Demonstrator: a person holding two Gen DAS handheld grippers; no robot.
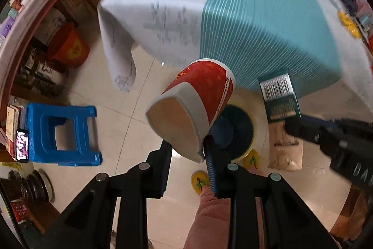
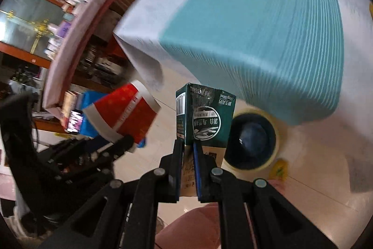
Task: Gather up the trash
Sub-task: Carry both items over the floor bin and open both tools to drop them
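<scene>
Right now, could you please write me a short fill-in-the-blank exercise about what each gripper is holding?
The left gripper pinches the rim of a red and white paper ____. The right gripper clamps a dark green drink ____. The round yellow-rimmed bin on the tiled floor stands beside the table's ____ striped cloth.
Answers: cup; carton; teal

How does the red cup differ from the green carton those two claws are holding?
The red paper cup is round and open-mouthed, tilted on its side; the green carton is boxy, closed and upright. The left gripper pinches the cup's rim; the right gripper clamps the carton's lower part. Both hang above the floor near the bin.
</scene>
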